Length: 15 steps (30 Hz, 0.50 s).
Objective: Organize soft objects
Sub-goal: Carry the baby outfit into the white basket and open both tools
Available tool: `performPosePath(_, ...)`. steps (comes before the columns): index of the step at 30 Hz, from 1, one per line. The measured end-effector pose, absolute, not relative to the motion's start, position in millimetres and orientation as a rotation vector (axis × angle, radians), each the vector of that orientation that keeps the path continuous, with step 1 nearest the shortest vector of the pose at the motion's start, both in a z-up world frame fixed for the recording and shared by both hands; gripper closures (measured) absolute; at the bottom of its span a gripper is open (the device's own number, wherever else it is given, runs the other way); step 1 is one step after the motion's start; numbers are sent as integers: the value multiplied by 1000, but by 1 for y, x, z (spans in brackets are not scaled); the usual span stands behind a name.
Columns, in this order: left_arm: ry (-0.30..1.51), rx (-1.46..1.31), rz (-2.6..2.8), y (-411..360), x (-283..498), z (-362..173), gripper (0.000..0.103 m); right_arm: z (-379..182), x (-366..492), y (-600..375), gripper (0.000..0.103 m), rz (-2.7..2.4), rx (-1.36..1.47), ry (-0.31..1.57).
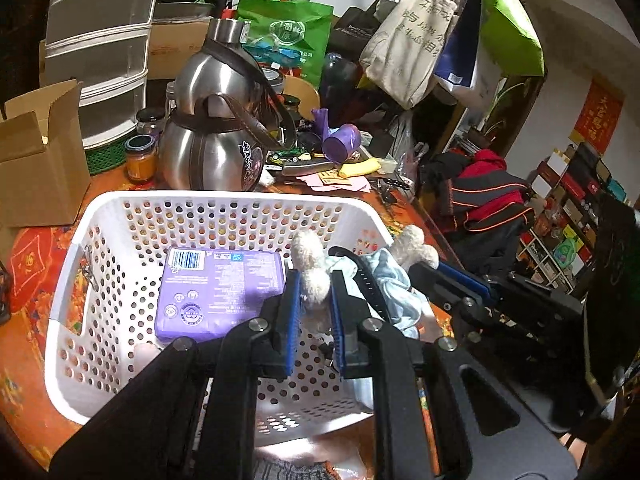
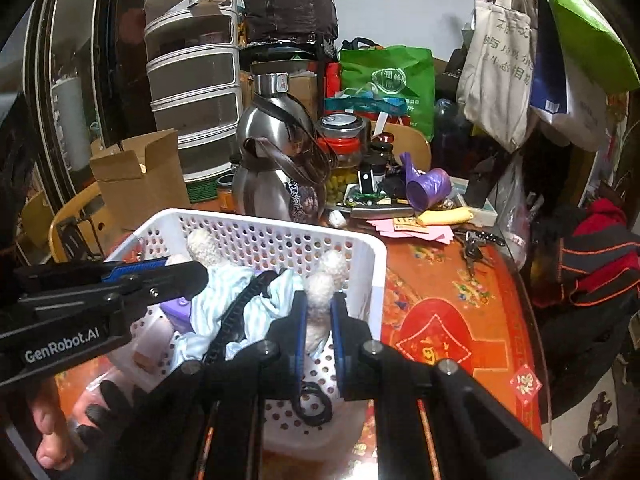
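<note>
A white perforated basket (image 1: pixel 224 196) stands on the red patterned table, with a purple pack (image 1: pixel 216 288) lying flat inside. A cream plush toy in pale blue clothes (image 1: pixel 400 284) hangs over the basket's right half, and a black strap lies across it. My left gripper (image 1: pixel 314 276) is shut on one fuzzy limb. My right gripper (image 1: pixel 440 268) grips another limb near the basket's right rim. In the right wrist view the right gripper (image 2: pixel 319 300) is shut on a fuzzy cream limb. The toy (image 2: pixel 212 300) stretches left to the left gripper (image 2: pixel 180 270) over the basket (image 2: pixel 280 220).
Behind the basket stand a steel flask (image 1: pixel 216 120), an open cardboard box (image 1: pixel 36 160), jars and a plastic drawer tower (image 1: pixel 100 48). A purple cup (image 1: pixel 342 142) lies among clutter. Bags (image 1: pixel 408 40) hang at back right; clothes (image 1: pixel 488 196) pile beyond the table edge. A gloved hand (image 2: pixel 100 412) shows.
</note>
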<state>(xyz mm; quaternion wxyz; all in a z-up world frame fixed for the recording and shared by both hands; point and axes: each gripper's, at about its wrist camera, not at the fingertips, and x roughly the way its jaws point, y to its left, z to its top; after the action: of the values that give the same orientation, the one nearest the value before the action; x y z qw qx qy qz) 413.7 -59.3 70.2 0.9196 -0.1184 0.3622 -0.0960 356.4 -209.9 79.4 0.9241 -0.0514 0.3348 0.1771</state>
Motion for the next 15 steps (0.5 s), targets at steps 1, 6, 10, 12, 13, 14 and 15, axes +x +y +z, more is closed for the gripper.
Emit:
performPosePath(1,744,-245,-197,-60,415,70,90,78,358,-209,93,358,-108,685)
performPosePath(6,737,-242,-182,-59,419,72,90,79,361,-208,93,350,-91,672)
performPosePath(10,758,-226,-189,-62,420,66,90,77,359,-207,93,351,-103,675)
performPosePath(12,772,-217,-191,-64,421,59,90,74,358,-205,93,343,-123,677)
performPosePath(13,776,-216,-189,-64,421,57,90,74,357,-204,93,339,-129,677)
performPosePath(14,778,-217,-190,-64,421,54,90,72,357,-204,93,343,-131,681)
performPosePath(15,779,-219,-190,-63,421,52,89,70,357,-204,92,348,-126,692)
